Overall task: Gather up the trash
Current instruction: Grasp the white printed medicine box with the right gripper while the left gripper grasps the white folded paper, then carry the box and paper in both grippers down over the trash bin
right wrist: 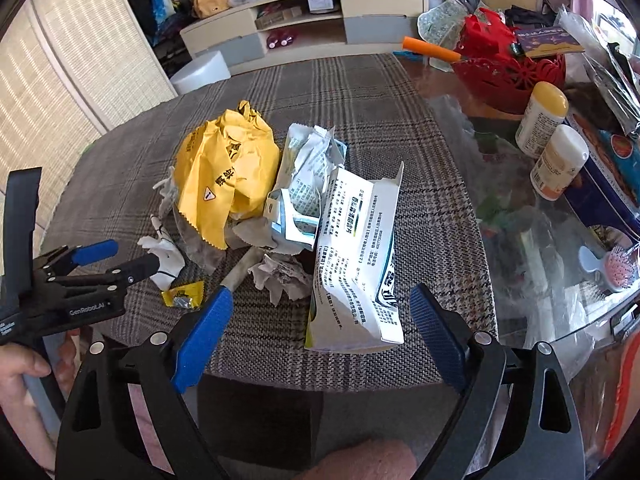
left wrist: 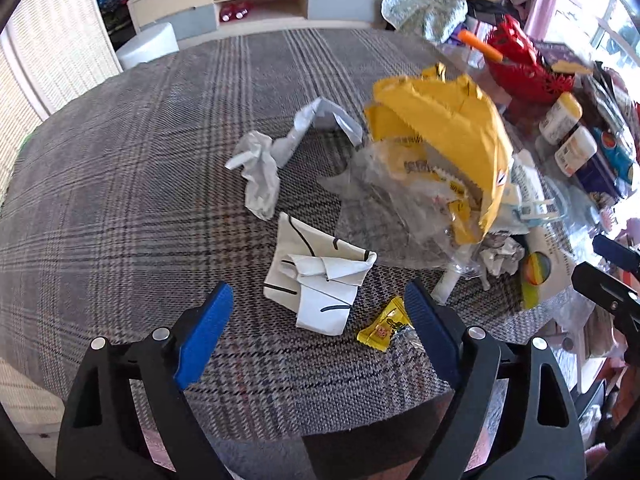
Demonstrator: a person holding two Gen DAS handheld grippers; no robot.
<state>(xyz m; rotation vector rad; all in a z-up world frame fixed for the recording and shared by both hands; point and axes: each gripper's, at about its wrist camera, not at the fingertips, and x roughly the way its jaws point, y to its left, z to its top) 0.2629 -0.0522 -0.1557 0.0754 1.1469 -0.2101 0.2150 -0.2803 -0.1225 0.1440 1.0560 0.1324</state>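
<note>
A person stands over a plaid-covered table (left wrist: 120, 200), left gripper (left wrist: 318, 308) and right gripper (right wrist: 322, 312) both spread wide and empty. Trash sits ahead: a yellow wrapper (right wrist: 228, 172), a white carton (right wrist: 356, 256), folded paper (left wrist: 320, 284) (nothing grasped yet). The next move is probably closing on the nearest piece.

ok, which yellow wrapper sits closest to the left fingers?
The small yellow candy wrapper, lying flat on the plaid cloth beside the left gripper's own right finger. The big crumpled yellow bag lies farther back.

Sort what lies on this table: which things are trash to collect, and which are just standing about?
Trash: yellow wrapper, flattened white box, crumpled paper, small yellow sweet wrapper.
Standing about: red basket, two white bottles, pink hairbrush.
</note>
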